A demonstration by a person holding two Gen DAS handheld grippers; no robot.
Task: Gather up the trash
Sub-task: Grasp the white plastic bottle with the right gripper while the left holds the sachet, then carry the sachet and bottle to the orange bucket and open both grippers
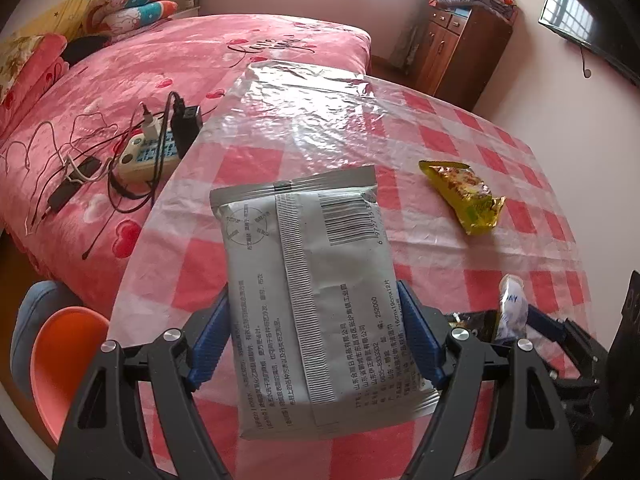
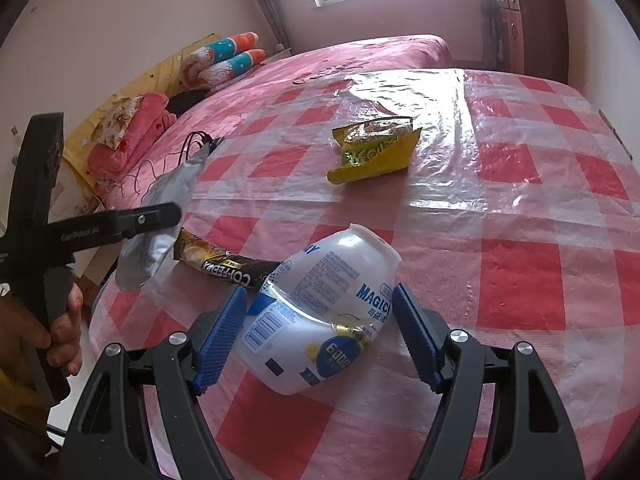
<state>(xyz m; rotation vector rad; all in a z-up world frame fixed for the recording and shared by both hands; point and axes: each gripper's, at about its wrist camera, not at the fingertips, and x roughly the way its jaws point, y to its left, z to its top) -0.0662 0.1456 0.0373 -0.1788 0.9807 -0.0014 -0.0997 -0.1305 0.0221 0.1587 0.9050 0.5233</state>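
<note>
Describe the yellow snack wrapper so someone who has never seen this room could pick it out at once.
Start at the table with the red-and-white checked cloth beside the pink bed. Out in the open, beyond the white plastic bottle and the black coffee sachet, lies the yellow snack wrapper. It is the only yellow-green piece, crumpled and torn open, lying alone and untouched.

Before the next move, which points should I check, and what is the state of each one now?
1. Left gripper clamps the grey packet: ok.
2. Packet is off the table: ok.
3. White bottle lies between the right gripper pads: ok.
4. Right pads press the bottle: not ok, gaps show on both sides.
5. Coffee sachet and yellow wrapper collected: not ok.
6. Bin location: cannot tell.
</note>
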